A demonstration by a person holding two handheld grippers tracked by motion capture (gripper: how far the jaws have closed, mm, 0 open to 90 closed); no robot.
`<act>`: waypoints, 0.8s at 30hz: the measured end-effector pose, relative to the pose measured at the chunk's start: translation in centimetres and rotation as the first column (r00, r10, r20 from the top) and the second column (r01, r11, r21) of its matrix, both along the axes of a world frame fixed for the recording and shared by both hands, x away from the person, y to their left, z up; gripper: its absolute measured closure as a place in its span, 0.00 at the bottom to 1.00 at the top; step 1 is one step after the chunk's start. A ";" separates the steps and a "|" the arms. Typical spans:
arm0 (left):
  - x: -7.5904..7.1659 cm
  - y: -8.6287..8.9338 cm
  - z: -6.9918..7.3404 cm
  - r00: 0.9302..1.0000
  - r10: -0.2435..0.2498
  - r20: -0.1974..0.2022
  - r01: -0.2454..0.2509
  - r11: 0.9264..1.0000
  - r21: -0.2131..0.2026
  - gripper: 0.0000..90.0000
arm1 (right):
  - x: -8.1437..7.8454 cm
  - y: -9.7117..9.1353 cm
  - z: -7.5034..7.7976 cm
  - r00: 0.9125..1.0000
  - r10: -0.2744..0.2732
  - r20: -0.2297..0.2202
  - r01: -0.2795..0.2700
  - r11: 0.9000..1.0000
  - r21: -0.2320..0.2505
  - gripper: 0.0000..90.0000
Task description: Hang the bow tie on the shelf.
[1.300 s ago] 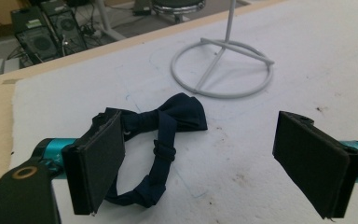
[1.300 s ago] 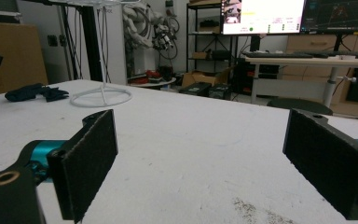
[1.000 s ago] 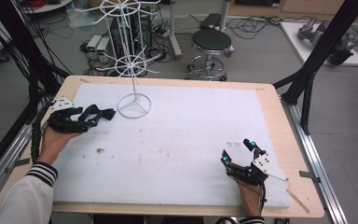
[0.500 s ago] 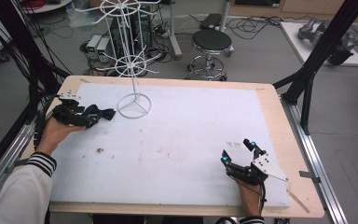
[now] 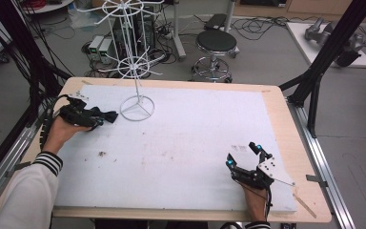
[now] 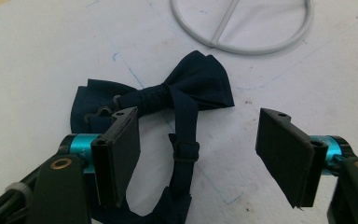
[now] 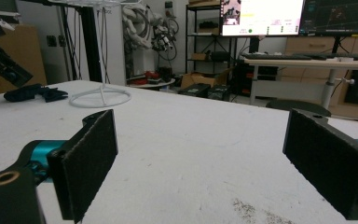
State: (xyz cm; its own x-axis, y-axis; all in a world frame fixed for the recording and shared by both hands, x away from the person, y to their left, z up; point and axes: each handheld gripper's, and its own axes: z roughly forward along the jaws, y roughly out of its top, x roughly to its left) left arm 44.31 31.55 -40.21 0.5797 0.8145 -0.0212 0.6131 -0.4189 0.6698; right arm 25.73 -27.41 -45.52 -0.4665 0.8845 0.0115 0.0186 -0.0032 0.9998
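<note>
On the white mat [image 5: 186, 138] of the table, the dark blue bow tie [image 6: 186, 88] lies flat at about 10 o'clock from the middle of the mat, just beside the ring base of the white wire stand [image 5: 136, 108], which is at about 11 o'clock. The bow tie does not touch the ring base; in the left gripper view a small strip of bare mat is between them. The left gripper [image 6: 198, 154] is low over the bow tie, with the person's left hand [image 5: 62, 131] behind it at 9 o'clock. Its jaws have just been closing, but they are spread apart: the strap of the bow tie with its small buckle lies between them, and the pads do not press on it. One jaw stands over the left wing of the bow, and I cannot tell if it touches the cloth; the other jaw is over bare mat. The right gripper [image 5: 245, 155] is at about 5 o'clock on the mat, well apart from the bow tie. In the right gripper view its two black jaws are wide open, with nothing between them, and the bow tie and the stand are seen far off at 10 o'clock.
</note>
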 end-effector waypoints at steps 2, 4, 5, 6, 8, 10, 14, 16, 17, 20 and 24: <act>0.1 0.0 -0.1 1.000 -0.002 -0.010 0.003 1.000 0.003 0.39 | 0.0 0.0 0.0 1.000 0.000 0.000 0.000 1.000 0.000 0.10; 0.1 -0.1 -0.1 1.000 0.005 -0.017 -0.004 1.000 0.026 0.42 | 0.0 0.0 0.0 1.000 0.001 -0.003 -0.001 1.000 0.003 0.10; 0.2 0.0 -0.2 0.999 0.016 -0.029 -0.015 0.999 0.035 0.44 | 0.0 0.0 0.0 1.000 0.001 -0.003 -0.001 1.000 0.004 0.10; 0.3 0.1 -0.2 0.999 0.020 -0.040 -0.019 0.999 0.035 0.45 | 0.0 0.0 0.0 1.000 0.000 -0.003 0.000 1.000 0.004 0.10; 0.4 0.1 -0.3 0.998 0.028 -0.063 -0.026 0.999 0.035 0.47 | 0.0 0.0 0.0 1.000 -0.001 -0.003 0.001 1.000 0.003 0.10; 0.4 0.1 -0.4 0.998 0.021 -0.067 -0.018 0.999 0.040 0.48 | 0.0 0.0 0.0 1.000 -0.002 0.001 0.002 1.000 0.003 0.10; 0.6 -0.1 -0.7 0.996 0.029 -0.081 -0.024 0.998 0.058 0.50 | 0.0 0.0 0.0 1.000 -0.001 0.001 0.001 1.000 0.005 0.10; 0.7 -0.2 -0.8 0.995 0.039 -0.087 -0.035 0.998 0.058 0.51 | 0.0 0.0 0.0 1.000 -0.002 0.000 0.002 1.000 0.006 0.10; 0.7 -0.3 -0.9 0.994 0.050 -0.096 -0.043 0.996 0.075 0.52 | -0.1 -0.1 0.0 1.000 -0.001 0.001 0.001 1.000 0.005 0.10; 0.8 -0.3 -1.1 0.991 0.073 -0.111 -0.066 0.996 0.063 0.55 | -0.1 -0.1 0.0 1.000 -0.001 0.001 0.001 1.000 0.006 0.10; 0.8 -0.2 -1.1 0.990 0.076 -0.120 -0.070 0.996 0.055 0.62 | -0.1 -0.1 0.0 1.000 -0.001 0.001 0.001 1.000 0.006 0.10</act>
State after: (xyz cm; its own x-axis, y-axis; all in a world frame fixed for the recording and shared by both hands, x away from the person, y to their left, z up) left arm 45.11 31.33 -41.27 0.5145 0.8563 -0.0459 0.7187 -0.4013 0.5678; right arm 25.66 -27.46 -45.53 -0.4660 0.8847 0.0163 0.0173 -0.0094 0.9998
